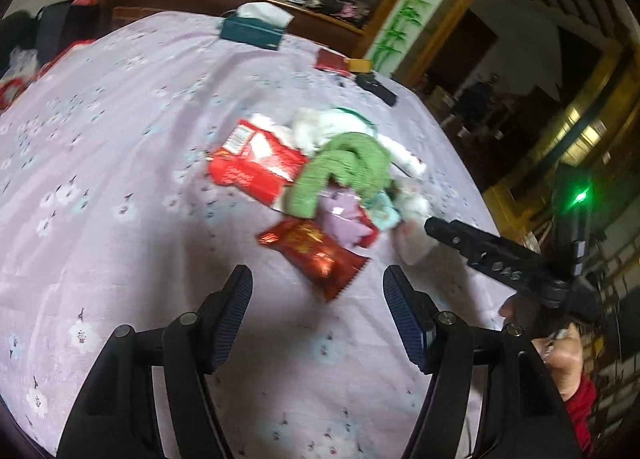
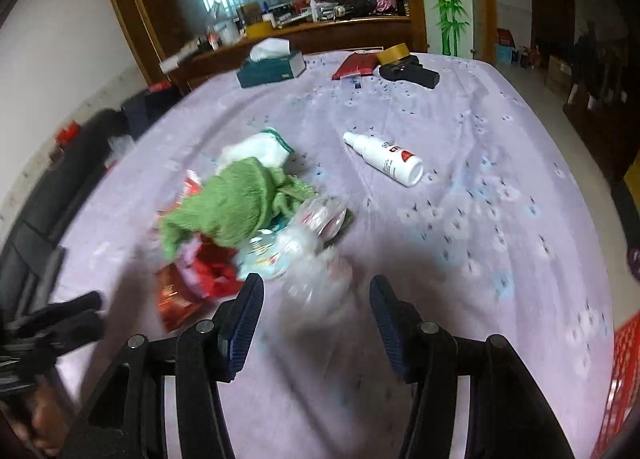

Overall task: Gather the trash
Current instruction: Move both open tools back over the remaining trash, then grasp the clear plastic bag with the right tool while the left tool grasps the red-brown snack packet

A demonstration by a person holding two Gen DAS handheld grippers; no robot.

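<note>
Both claws hang released over the tabletop (image 1: 100, 179): the left claw (image 1: 318, 311) just short of a red wrapper (image 1: 316, 255), the right claw (image 2: 316, 319) behind a blurred clear bottle (image 2: 316, 259).

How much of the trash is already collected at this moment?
Nothing looks collected yet. The pile lies on the table: red wrappers, a green cloth, white tissues, clear plastic. In hand: nothing. The left gripper is open and empty; the right gripper is opening, blurred plastic before it, not gripped. Left: the whole pile. A red basket shows at the table's edge.
</note>
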